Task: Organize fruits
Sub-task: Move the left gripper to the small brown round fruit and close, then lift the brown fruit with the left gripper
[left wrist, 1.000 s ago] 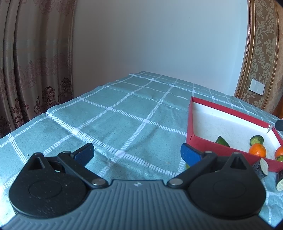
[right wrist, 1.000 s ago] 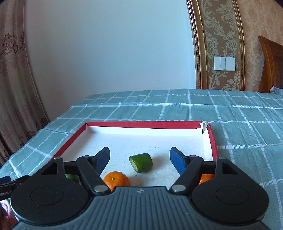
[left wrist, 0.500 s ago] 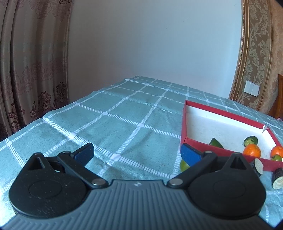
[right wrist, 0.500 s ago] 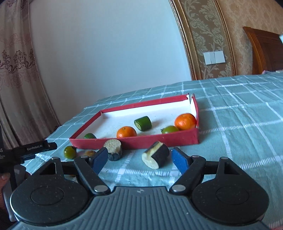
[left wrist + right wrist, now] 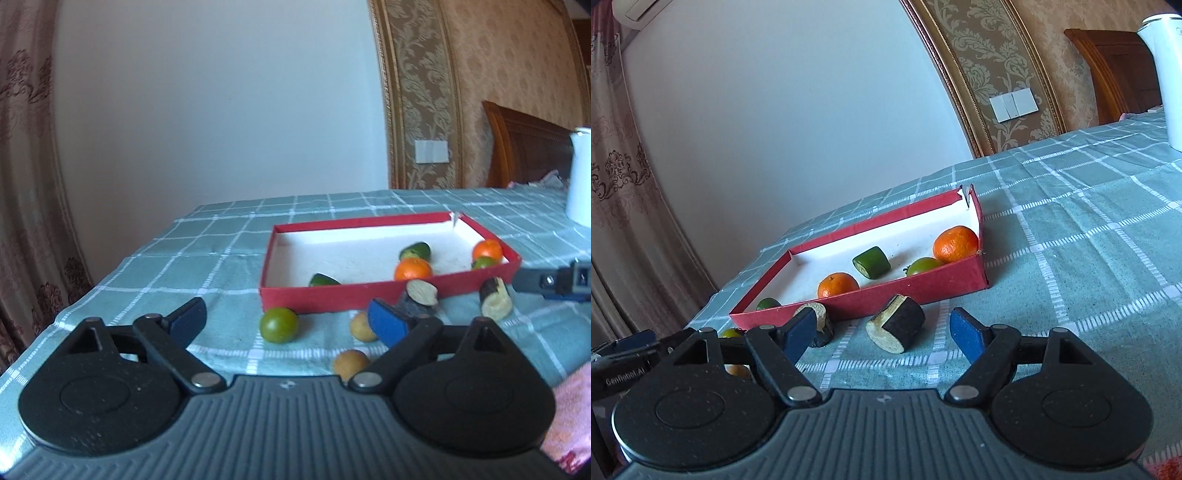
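Both views have swung toward the fruit over the past second. The left hand-held gripper (image 5: 286, 317) is wide open and empty, now facing a green tomato (image 5: 279, 325) at 12 o'clock on the checked surface (image 5: 207, 258), so a pickup looks next. The red tray (image 5: 391, 291) beyond it holds two tangerines and green pieces. The right hand-held gripper (image 5: 882, 330), also spread wide and empty, frames a dark-skinned cut chunk (image 5: 897, 328). Two small yellowish fruits are partly hidden behind the left gripper's finger and body.
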